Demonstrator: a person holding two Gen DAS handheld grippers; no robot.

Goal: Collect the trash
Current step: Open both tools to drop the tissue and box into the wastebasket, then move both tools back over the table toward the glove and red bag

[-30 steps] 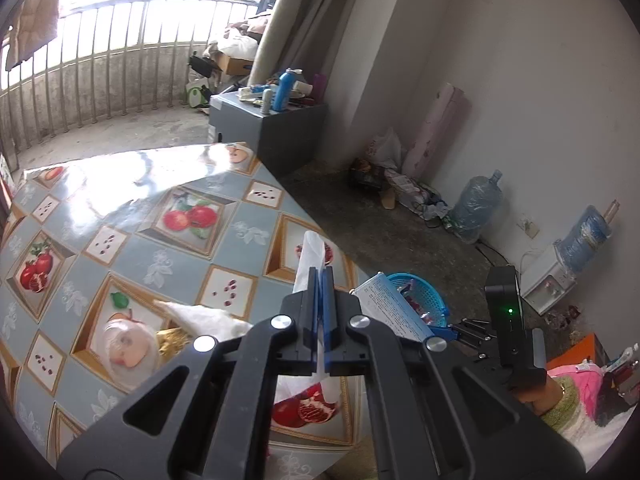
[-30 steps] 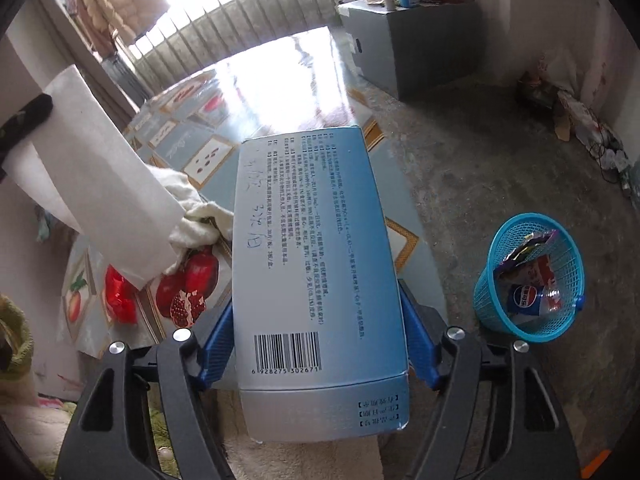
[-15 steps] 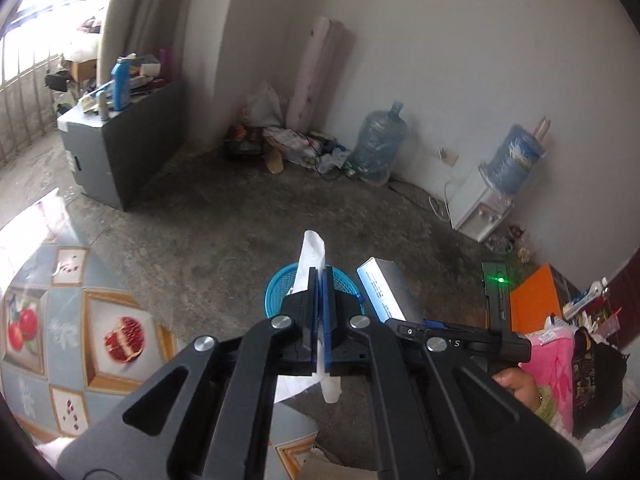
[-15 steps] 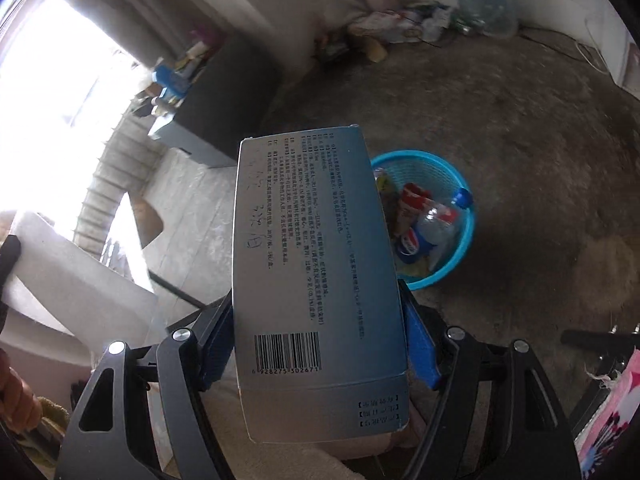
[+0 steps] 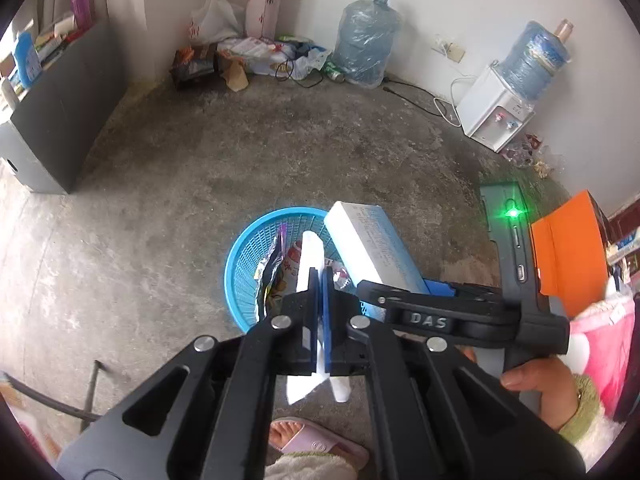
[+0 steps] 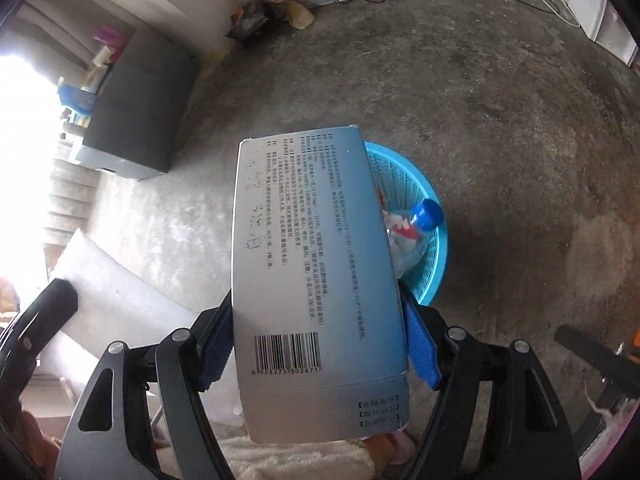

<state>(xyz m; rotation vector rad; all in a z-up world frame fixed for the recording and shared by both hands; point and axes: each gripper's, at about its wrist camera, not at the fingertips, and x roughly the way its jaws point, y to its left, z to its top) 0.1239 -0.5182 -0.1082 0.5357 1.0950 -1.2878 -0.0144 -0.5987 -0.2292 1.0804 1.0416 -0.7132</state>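
My left gripper point(image 5: 320, 280) is shut on a white tissue point(image 5: 311, 252) and holds it above the blue mesh trash basket point(image 5: 244, 252) on the concrete floor. The tissue also shows in the right wrist view point(image 6: 104, 296). My right gripper point(image 6: 316, 320) is shut on a pale blue printed carton point(image 6: 312, 264), held over the same basket point(image 6: 432, 256). The carton also shows in the left wrist view point(image 5: 372, 248), just right of the tissue. The basket holds snack wrappers point(image 5: 272, 272) and a plastic bottle with a blue cap point(image 6: 426, 214).
A dark grey cabinet point(image 5: 56, 120) stands at the left. Water jugs point(image 5: 366, 44), a white dispenser point(image 5: 496, 114) and a pile of bags and boxes point(image 5: 240, 56) line the far wall. An orange box point(image 5: 568, 248) is at the right. A foot in a pink slipper point(image 5: 312, 440) is below.
Both grippers have swung away from the fruit-patterned table toward the floor. The blue basket has come from the side to directly under the held tissue and carton.
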